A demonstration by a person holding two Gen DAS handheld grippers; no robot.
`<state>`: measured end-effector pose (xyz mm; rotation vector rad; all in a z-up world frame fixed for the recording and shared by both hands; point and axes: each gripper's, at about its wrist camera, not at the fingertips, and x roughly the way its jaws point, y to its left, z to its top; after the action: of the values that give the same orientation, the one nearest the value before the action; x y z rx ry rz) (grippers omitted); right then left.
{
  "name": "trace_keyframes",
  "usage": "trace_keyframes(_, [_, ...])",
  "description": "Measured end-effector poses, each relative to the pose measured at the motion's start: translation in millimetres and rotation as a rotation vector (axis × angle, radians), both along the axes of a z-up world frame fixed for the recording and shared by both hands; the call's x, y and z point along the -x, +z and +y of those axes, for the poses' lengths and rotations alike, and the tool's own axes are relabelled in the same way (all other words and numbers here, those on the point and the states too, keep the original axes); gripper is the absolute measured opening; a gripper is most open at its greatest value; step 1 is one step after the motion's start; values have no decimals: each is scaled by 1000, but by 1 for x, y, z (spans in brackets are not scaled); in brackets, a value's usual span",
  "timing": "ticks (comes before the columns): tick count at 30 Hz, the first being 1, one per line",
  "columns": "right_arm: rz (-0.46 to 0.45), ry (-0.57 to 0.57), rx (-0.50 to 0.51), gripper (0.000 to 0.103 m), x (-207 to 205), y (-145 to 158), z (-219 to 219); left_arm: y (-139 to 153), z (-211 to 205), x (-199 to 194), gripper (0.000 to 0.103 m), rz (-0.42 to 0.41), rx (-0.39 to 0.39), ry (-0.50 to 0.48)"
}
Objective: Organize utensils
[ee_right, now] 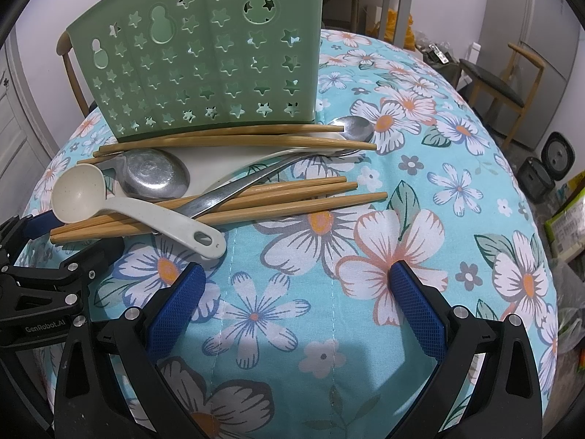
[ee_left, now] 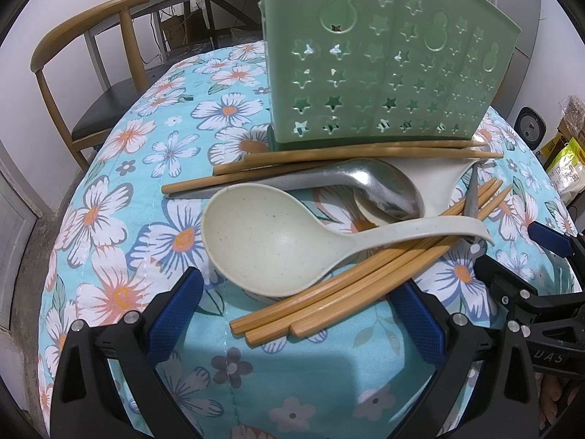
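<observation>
Left gripper [ee_left: 298,305] and right gripper [ee_right: 298,292] are being held apart, empty. Utensil pile lying at 12 o'clock: ladle [ee_left: 278,236] resting on chopsticks [ee_left: 351,285], which risk being scattered if it's lifted. Holder [ee_left: 369,66] behind.

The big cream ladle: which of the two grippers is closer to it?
Left. The left gripper, open, sits right at the cream ladle, its bowl just ahead of the fingers. The right gripper, also open, stands off past the handle end.
</observation>
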<state>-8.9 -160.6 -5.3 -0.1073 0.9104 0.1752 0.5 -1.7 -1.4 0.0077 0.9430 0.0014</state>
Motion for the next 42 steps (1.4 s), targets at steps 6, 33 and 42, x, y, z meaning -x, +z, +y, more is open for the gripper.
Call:
trace_keyframes(6, [0, 0, -1, 97, 0, 0, 0, 0, 0, 0, 99, 0, 0, 0])
trace_keyframes(33, [-136, -66, -57, 95, 6, 30, -30, 35, 35, 34, 68, -64, 234, -153])
trace_keyframes(42, [-59, -157, -151, 66, -19, 31, -60, 6, 121, 21, 66, 12, 800, 54])
